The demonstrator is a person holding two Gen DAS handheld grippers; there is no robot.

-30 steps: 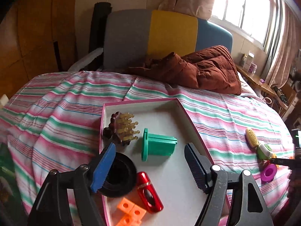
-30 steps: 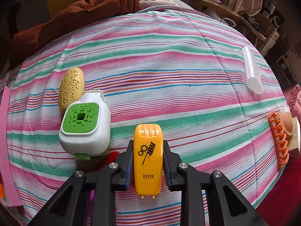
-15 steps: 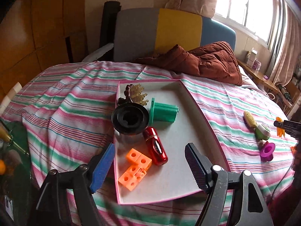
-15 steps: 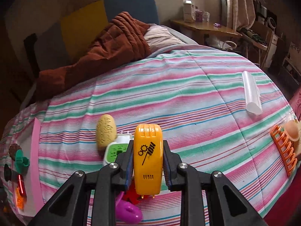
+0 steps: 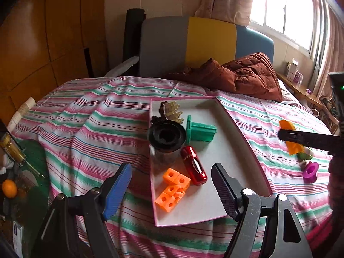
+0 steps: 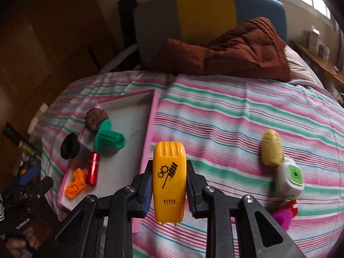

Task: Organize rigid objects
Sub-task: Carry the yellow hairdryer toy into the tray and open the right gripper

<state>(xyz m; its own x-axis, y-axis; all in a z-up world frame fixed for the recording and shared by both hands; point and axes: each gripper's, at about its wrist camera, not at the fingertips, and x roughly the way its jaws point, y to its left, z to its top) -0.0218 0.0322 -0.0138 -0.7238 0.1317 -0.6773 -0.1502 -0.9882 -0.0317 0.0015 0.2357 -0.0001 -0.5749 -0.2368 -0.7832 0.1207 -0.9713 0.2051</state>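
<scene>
My right gripper (image 6: 168, 179) is shut on an orange plastic toy piece (image 6: 168, 180) with a black gear print, held above the striped bed just right of the pink-rimmed white tray (image 6: 148, 129). It also shows in the left wrist view (image 5: 289, 137). My left gripper (image 5: 172, 185) is open and empty, above the tray's (image 5: 232, 150) near end. In the tray lie a black cup (image 5: 166, 137), a green spool (image 5: 200, 131), a red capsule (image 5: 193, 165), orange cubes (image 5: 173, 189) and a brown spiky piece (image 5: 169, 111).
On the bed right of the tray lie a yellow oval piece (image 6: 272, 147), a white-and-green plug-in device (image 6: 290, 178), a magenta spool (image 5: 310, 171) and a red piece (image 6: 291, 206). A brown jacket (image 5: 243, 75) lies at the headboard. A bottle (image 5: 13, 148) and an orange (image 5: 9, 188) lie at the left.
My right gripper has carried the orange piece left, from beside the loose items to the tray's right rim. My left gripper has pulled back from the tray, still open.
</scene>
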